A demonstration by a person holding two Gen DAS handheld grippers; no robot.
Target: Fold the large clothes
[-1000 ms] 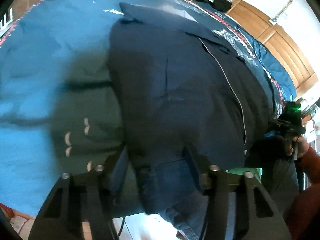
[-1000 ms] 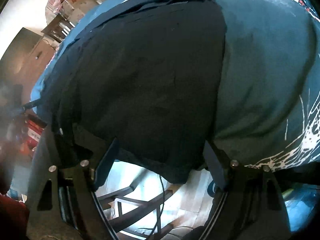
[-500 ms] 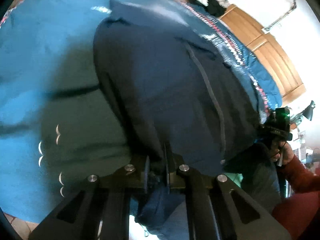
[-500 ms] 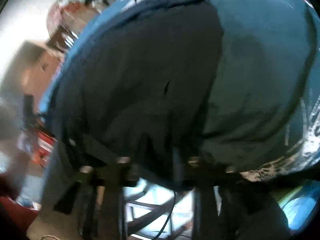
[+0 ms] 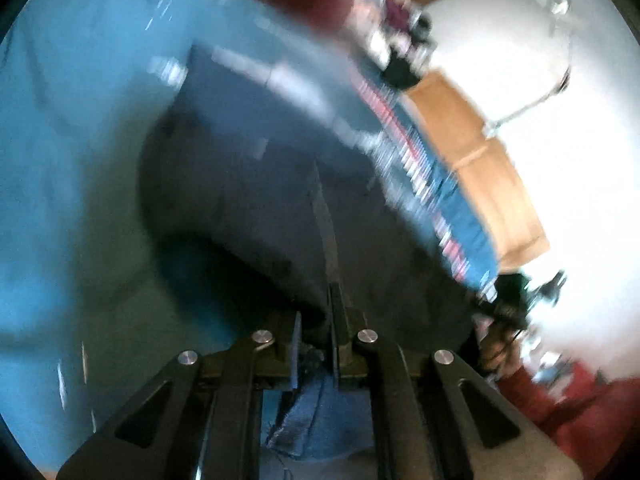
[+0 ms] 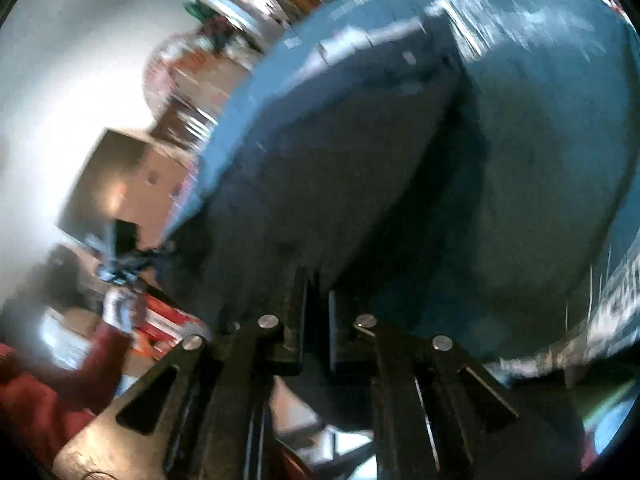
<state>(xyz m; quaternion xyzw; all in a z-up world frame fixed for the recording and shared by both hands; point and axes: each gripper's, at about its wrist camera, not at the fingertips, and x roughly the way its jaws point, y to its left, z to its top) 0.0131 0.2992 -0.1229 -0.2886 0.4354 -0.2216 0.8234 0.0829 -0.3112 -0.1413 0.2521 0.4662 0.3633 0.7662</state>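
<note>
A dark navy collared shirt [image 5: 260, 200] lies spread on a blue bedspread [image 5: 80, 120], with its near hem lifted off the bed. My left gripper [image 5: 316, 320] is shut on the hem's left part, cloth pinched between the pads. In the right wrist view the same shirt [image 6: 320, 184] rises toward my right gripper [image 6: 318, 296], whose jaws are closing tight on the hem's right part. Each view shows the other gripper at the shirt's far corner: the right gripper [image 5: 512, 300] and the left gripper [image 6: 120, 264]. Both pictures are blurred by motion.
The bedspread [image 6: 540, 140] has a patterned border [image 5: 420, 184]. A wooden wardrobe [image 5: 480, 168] stands past the bed, and cluttered shelves [image 6: 192, 92] on the other side. A person's red sleeve [image 6: 60, 392] and jeans [image 5: 304, 412] are close to the bed's near edge.
Both grippers went from open astride the shirt's hem to shut on it. Both then rose and tilted up, lifting the hem off the bed.
</note>
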